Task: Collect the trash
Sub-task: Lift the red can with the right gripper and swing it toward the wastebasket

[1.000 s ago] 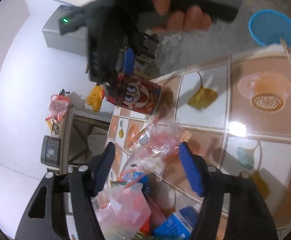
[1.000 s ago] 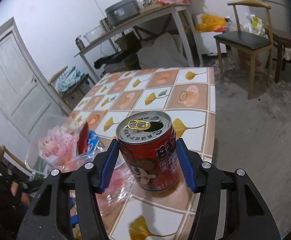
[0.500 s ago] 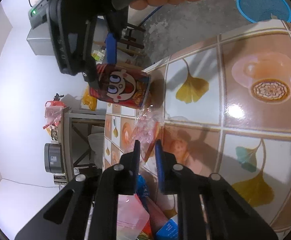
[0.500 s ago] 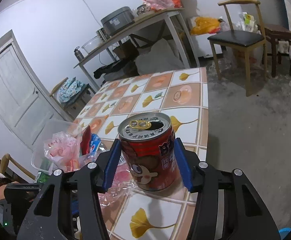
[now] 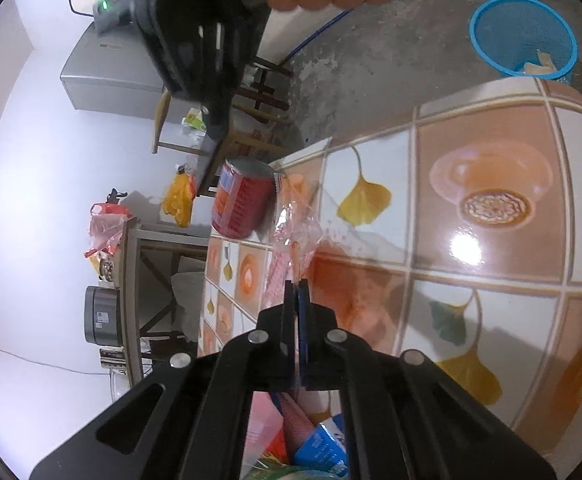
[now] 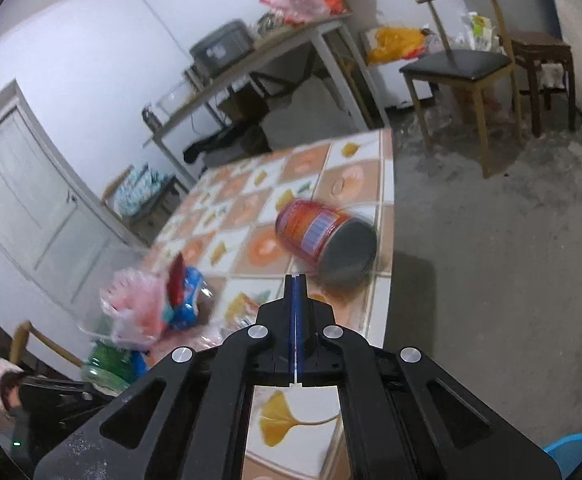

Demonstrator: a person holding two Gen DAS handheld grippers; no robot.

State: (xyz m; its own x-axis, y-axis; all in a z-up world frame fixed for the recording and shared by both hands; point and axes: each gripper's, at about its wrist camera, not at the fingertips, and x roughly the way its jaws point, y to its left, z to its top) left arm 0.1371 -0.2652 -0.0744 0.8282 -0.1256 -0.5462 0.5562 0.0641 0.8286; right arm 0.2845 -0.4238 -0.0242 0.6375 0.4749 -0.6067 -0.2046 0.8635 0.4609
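Now the red cylindrical drink can point(image 6: 323, 236) is seen tipped on its side on the tiled, ginkgo-patterned tabletop point(image 6: 333, 186), base turned toward the right wrist camera, close to the table edge at about three o'clock. It is blurred, so a roll is judged likely. The right gripper point(image 6: 295, 280) is shown with its blue pads pressed flat together and nothing between them; its jaws have just been closing, and the can lies just beyond the tips, untouched. A missed or slipped grasp is judged the reason for the can lying there.

In the left wrist view the left gripper point(image 5: 295, 286) is likewise drawn in narrow, its jaws having just been closing, and a thin crinkled clear plastic wrapper with red print point(image 5: 297, 232) is pinched at its near edge. The film is stretched from the tips toward twelve o'clock, where the can is seen at about eleven. An edge pinch is judged sensible for so flimsy a sheet.

A clear plastic tub heaped with pink and blue packets point(image 6: 147, 308) is seen at nine o'clock of the right gripper's tips, judged to be the collecting place. A round blue mesh waste basket point(image 5: 523, 36) stands on the concrete floor at two o'clock in the left view. The can is judged still to be collected, and a fall over the edge is the risk.
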